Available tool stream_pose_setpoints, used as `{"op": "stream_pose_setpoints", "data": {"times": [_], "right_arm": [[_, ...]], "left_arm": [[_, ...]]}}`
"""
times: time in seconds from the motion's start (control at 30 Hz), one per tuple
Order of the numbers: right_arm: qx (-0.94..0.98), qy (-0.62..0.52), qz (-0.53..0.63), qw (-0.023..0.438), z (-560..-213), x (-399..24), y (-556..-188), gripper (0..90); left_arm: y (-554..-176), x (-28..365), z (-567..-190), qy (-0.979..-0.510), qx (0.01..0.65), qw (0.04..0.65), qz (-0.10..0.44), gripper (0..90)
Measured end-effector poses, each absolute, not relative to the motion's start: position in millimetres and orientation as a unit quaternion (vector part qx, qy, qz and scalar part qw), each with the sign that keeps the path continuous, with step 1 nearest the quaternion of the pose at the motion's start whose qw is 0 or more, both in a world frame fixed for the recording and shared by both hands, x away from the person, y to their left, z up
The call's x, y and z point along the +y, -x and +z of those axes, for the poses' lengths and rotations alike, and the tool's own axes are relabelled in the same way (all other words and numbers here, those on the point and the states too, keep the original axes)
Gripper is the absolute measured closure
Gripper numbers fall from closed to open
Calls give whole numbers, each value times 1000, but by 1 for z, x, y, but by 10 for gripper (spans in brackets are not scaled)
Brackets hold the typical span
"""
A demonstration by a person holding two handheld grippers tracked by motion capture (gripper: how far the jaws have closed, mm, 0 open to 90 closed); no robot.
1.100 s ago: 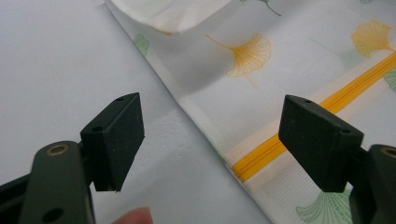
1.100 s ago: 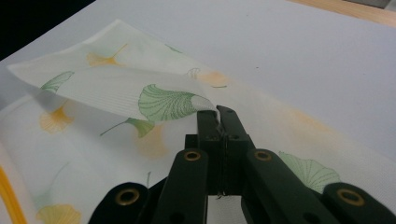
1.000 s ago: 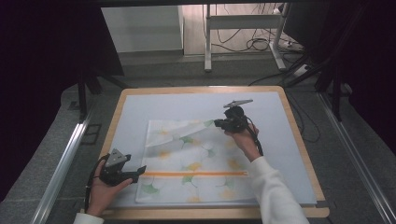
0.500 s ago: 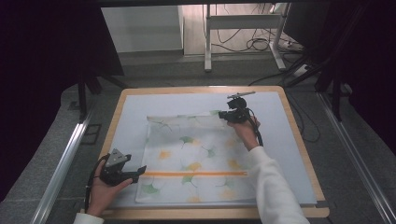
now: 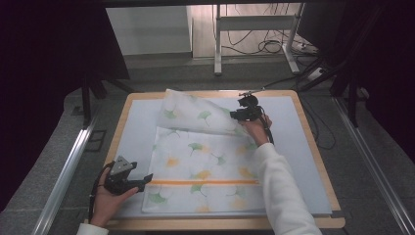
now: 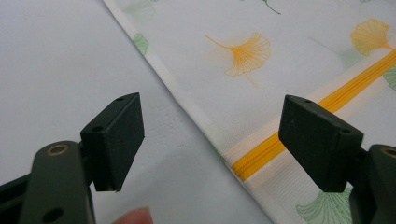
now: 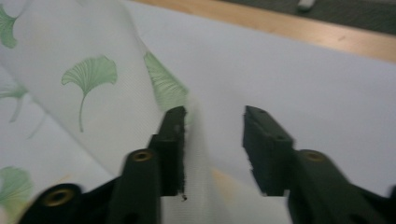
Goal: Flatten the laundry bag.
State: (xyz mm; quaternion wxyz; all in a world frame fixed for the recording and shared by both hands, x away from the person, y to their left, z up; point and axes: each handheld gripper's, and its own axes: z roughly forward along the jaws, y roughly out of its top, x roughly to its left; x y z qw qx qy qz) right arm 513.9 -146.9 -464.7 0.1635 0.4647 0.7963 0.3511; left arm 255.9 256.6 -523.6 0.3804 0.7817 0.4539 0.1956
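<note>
On the pale mat (image 5: pixel 298 147) lies the leaf-print cloth (image 5: pixel 205 171), its far edge folded back, where the right gripper (image 5: pixel 243 113), jaws just opening, stands half apart with cloth between them, while the left gripper (image 5: pixel 139 182) gapes empty beside the cloth's near-left edge

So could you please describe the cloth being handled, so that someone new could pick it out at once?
On the wooden-edged table lies a pale mat, and in its middle the white cloth cover. It is printed with green and yellow ginkgo leaves, an orange zipper runs across its near end, and its far part is lifted beside the right tongs.
</note>
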Motion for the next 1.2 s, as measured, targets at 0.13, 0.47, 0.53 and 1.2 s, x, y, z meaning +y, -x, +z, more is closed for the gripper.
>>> {"op": "stream_pose_setpoints", "data": {"times": [0.13,0.47,0.53,1.2], "right_arm": [[782,-462,367,202,-447,-156,-503,483],[795,-414,399,194,-429,-165,-462,475],[799,-405,402,188,-428,-167,-453,474],[799,-381,418,206,-413,-195,-402,495]], "left_arm": [[-257,256,-525,-783,454,379,195,223],[-256,251,-524,-784,452,378,195,223],[-256,250,-524,-785,451,377,195,223],[-255,248,-524,-789,447,375,194,222]]}}
